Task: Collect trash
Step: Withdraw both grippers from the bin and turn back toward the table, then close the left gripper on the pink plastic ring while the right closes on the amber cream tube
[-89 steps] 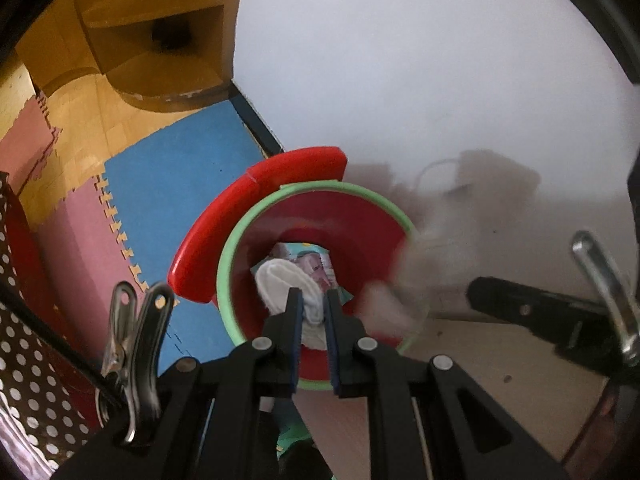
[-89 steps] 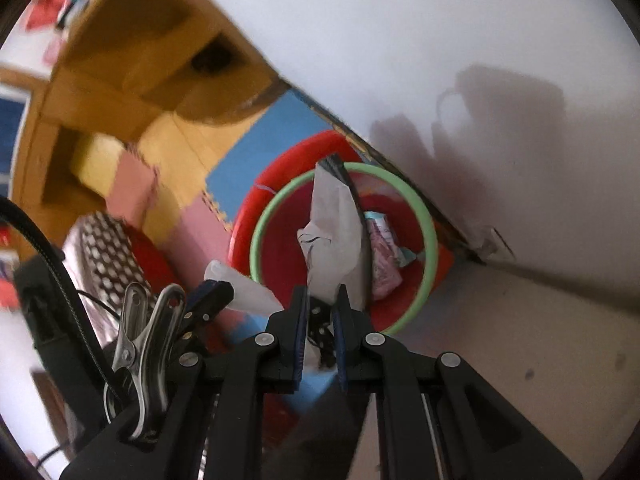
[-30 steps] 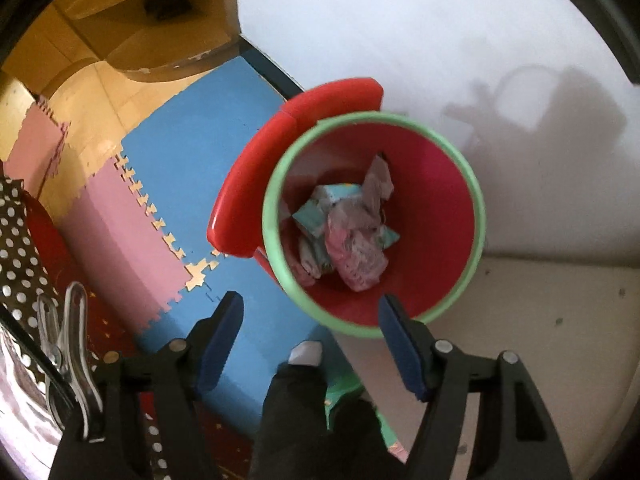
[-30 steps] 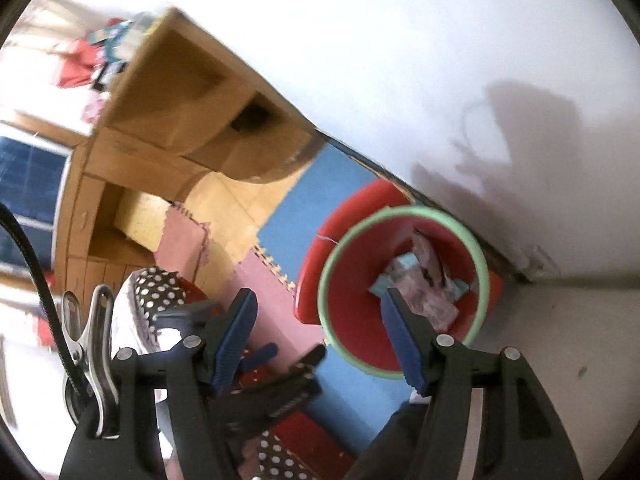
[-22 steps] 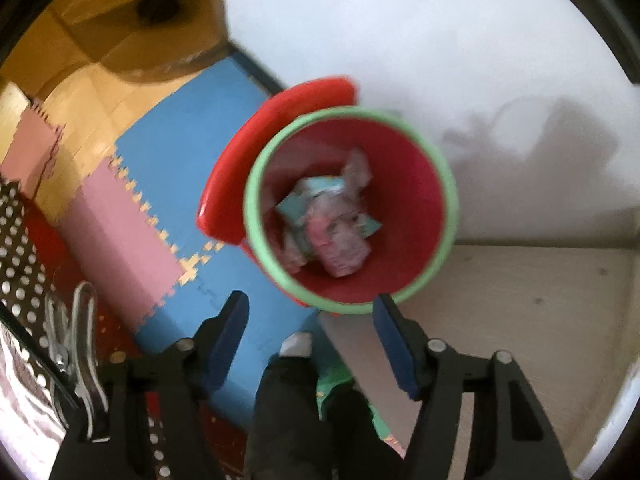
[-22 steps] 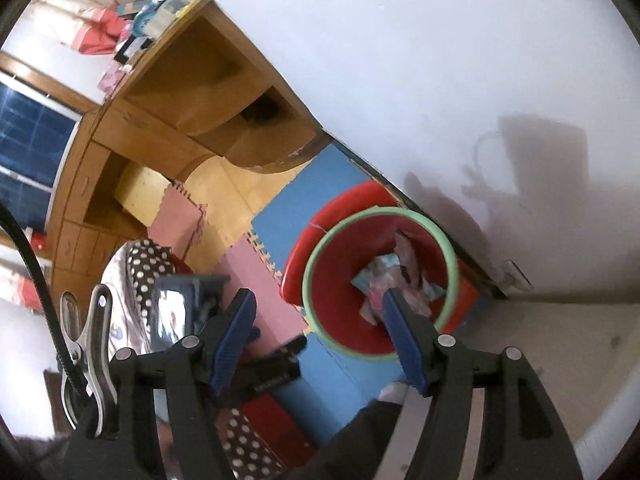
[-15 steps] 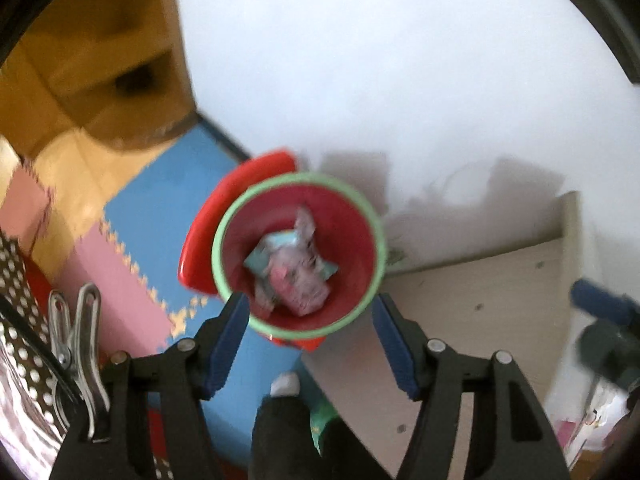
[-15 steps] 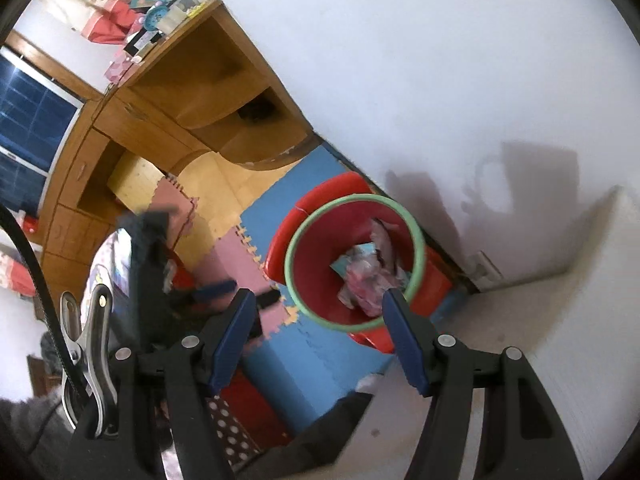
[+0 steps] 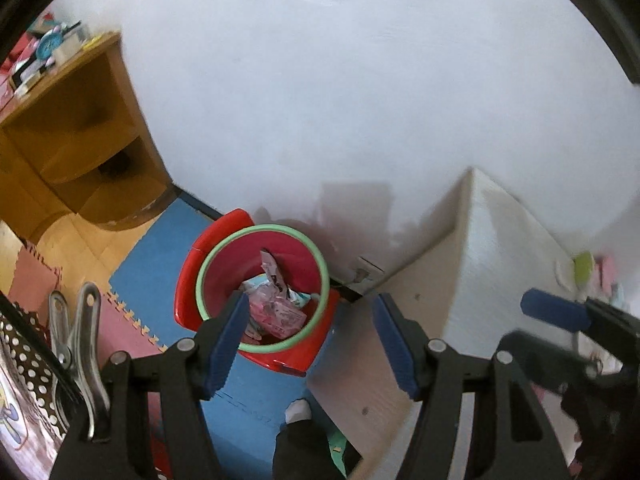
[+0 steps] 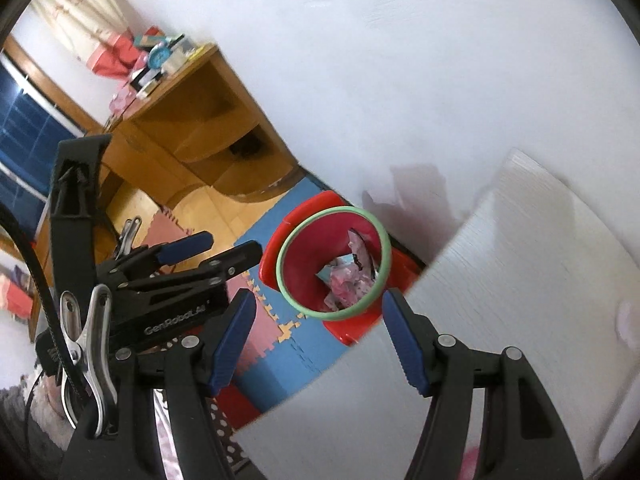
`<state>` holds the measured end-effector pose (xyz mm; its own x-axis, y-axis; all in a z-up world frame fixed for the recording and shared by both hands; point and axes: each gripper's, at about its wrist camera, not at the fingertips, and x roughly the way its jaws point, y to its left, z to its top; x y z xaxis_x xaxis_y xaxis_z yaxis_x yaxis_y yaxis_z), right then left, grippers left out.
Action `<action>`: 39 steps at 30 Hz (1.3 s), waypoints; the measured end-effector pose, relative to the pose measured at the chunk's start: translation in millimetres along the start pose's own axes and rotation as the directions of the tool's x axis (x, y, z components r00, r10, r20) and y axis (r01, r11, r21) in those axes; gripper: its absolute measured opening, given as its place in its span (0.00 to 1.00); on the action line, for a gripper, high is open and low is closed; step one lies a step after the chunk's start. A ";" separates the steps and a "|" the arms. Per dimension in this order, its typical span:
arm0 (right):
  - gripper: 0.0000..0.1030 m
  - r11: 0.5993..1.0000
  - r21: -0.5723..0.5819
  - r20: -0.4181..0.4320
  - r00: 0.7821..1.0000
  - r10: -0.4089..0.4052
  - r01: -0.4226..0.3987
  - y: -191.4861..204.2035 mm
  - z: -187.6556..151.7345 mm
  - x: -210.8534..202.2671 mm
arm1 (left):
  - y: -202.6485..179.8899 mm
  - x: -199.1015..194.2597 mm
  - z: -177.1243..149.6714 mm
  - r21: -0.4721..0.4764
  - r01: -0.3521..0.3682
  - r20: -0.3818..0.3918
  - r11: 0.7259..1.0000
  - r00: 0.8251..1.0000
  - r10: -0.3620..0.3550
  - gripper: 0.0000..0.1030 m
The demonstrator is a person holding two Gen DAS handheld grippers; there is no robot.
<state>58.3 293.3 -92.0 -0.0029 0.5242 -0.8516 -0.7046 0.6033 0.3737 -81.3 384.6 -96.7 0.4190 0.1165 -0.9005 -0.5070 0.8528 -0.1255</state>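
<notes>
Crumpled trash (image 9: 276, 304) was seen already lying in the red bin (image 9: 304, 258) on the floor, while both the left gripper (image 9: 308, 338) and the right gripper (image 10: 318, 338) were held open and empty above it.

Glossy plastic bin (image 9: 188, 292), crumpled wrappers (image 9: 276, 312), foam mat (image 9: 160, 240), wood shelf (image 9: 72, 140).

you can count one red bin (image 9: 256, 344) with crumpled wrappers (image 9: 276, 308) inside, one white table (image 9: 492, 264) and two grippers, left gripper (image 9: 310, 338) and right gripper (image 10: 318, 344).
</notes>
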 end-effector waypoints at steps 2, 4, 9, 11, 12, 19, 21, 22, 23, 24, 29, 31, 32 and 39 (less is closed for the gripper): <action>0.65 1.000 0.015 0.015 1.000 -0.008 0.007 -5.9 -8.1 -10.6 | -13.8 -7.7 -8.0 0.028 0.005 0.005 1.000 1.000 -0.005 0.66; 0.65 0.999 0.028 0.029 0.999 -0.022 0.022 -13.1 -16.3 -22.8 | -28.3 -14.1 -15.7 0.052 0.016 0.002 0.998 1.000 -0.016 0.66; 0.65 0.995 0.082 0.062 0.996 -0.059 0.053 -37.2 -39.2 -51.5 | -62.4 -23.8 -30.2 0.111 0.062 -0.012 0.992 0.998 -0.061 0.66; 0.65 0.993 0.103 0.071 0.995 -0.068 0.060 -47.1 -47.4 -60.0 | -76.0 -28.6 -34.9 0.144 0.074 -0.011 0.987 0.997 -0.073 0.66; 0.65 0.991 0.116 0.076 0.994 -0.078 0.069 -53.1 -53.6 -65.1 | -82.9 -30.0 -37.0 0.161 0.081 -0.012 0.984 0.997 -0.080 0.66; 0.65 0.965 0.241 0.086 0.988 -0.129 0.105 -101.8 -101.8 -94.2 | -126.9 -31.0 -55.0 0.235 0.140 -0.049 0.962 0.990 -0.133 0.66; 0.65 0.956 0.272 0.078 0.987 -0.139 0.113 -113.0 -110.8 -97.9 | -138.4 -28.1 -60.9 0.247 0.161 -0.071 0.955 0.986 -0.148 0.66; 0.65 0.951 0.286 0.076 0.986 -0.148 0.121 -118.7 -114.9 -100.1 | -145.5 -26.9 -64.2 0.258 0.171 -0.080 0.951 0.985 -0.155 0.66; 0.65 0.945 0.299 0.076 0.984 -0.159 0.130 -123.4 -118.6 -102.8 | -153.3 -27.5 -67.5 0.268 0.179 -0.088 0.947 0.983 -0.161 0.66; 0.65 0.940 0.313 0.079 0.982 -0.170 0.137 -128.9 -123.7 -106.8 | -160.3 -28.8 -70.4 0.275 0.184 -0.094 0.944 0.982 -0.164 0.66; 0.65 0.889 0.405 0.081 0.960 -0.267 0.213 -158.8 -148.5 -125.5 | -189.0 -19.7 -79.9 0.307 0.217 -0.131 0.927 0.974 -0.185 0.66; 0.65 0.858 0.447 0.070 0.947 -0.315 0.252 -174.4 -157.5 -132.3 | -199.3 -15.6 -82.6 0.317 0.219 -0.140 0.923 0.973 -0.183 0.66; 0.65 0.842 0.468 0.065 0.939 -0.336 0.269 -182.1 -162.1 -136.2 | -204.3 -14.9 -84.1 0.321 0.219 -0.145 0.921 0.973 -0.181 0.67; 0.65 0.707 0.587 -0.031 0.884 -0.467 0.395 -225.2 -184.8 -146.3 | -228.6 -2.9 -89.1 0.343 0.205 -0.186 0.916 0.971 -0.148 0.69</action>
<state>86.2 -30.3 -119.5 0.3046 0.1625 -0.9385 -0.0824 0.9861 0.1440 -33.8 143.9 -102.5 0.3415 -0.1078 -0.9337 -0.1199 0.9803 -0.1570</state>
